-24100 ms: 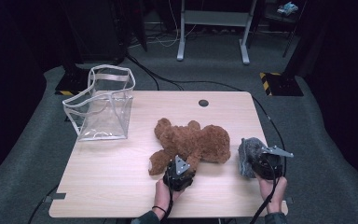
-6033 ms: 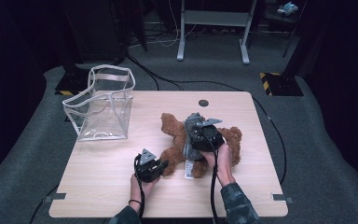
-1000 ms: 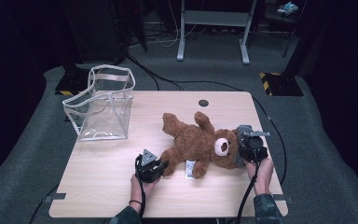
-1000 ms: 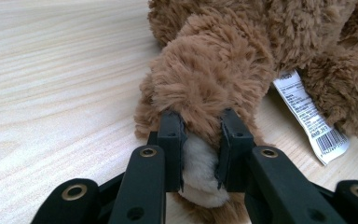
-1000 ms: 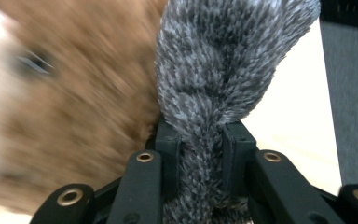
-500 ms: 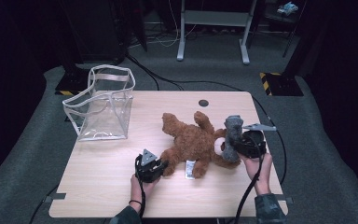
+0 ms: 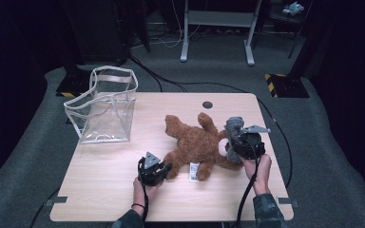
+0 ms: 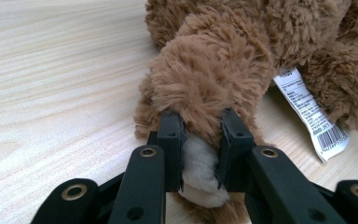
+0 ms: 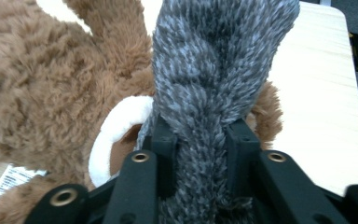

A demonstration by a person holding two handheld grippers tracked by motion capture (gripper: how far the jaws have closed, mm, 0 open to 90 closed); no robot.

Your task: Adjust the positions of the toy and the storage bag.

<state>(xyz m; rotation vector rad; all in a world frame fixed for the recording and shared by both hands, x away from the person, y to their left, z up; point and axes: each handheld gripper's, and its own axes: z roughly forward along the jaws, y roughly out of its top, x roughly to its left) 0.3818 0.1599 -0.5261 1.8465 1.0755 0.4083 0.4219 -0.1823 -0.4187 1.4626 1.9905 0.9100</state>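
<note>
The brown teddy bear [image 7: 197,145] lies in the middle of the wooden table [image 7: 100,190], with its head toward 3 o'clock. The left gripper [image 8: 199,140] is clamped on one paw of the bear at about 8 o'clock of its body. The right gripper [image 9: 199,135] grasps a grey knitted hat [image 9: 219,60] just over the head of the bear, and a clear plastic bag [image 7: 105,107] stands well apart at 10 o'clock.

A light wooden desk [image 7: 123,190] stands on grey carpet [image 7: 313,142] in a dark room. A grey metal frame [image 7: 217,28] stands at the far side, with black cables [image 7: 171,80] trailing across the floor.
</note>
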